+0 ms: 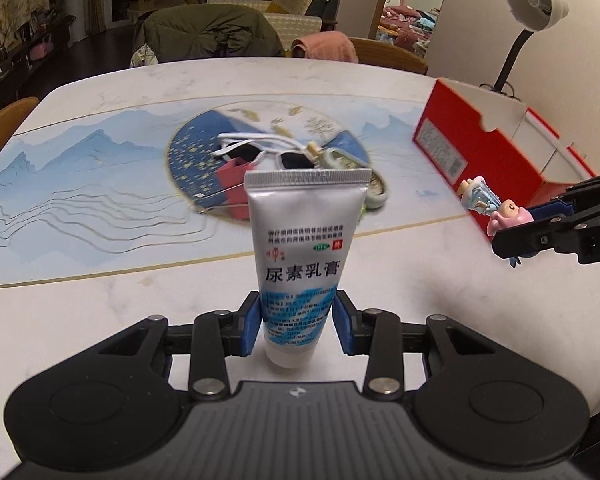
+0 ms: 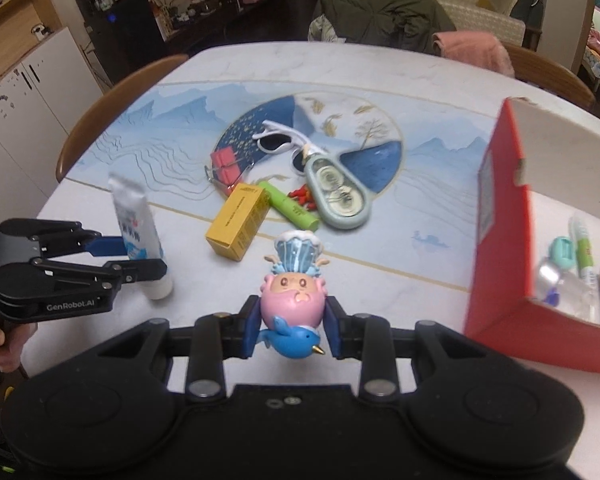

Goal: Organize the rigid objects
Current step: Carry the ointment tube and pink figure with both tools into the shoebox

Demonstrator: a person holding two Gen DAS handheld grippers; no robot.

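Blue fingers [image 1: 256,320] clamp one tube [image 1: 300,248]; the other pair [image 2: 332,328] clamps one figurine [image 2: 294,308].

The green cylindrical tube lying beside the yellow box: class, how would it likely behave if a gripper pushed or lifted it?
The green tube lies on its side on the table and looks round, so a sideways push would probably roll it. It looks stiff and probably light. Its smooth surface might slip between pads. The yellow box close by could stop a roll that way.
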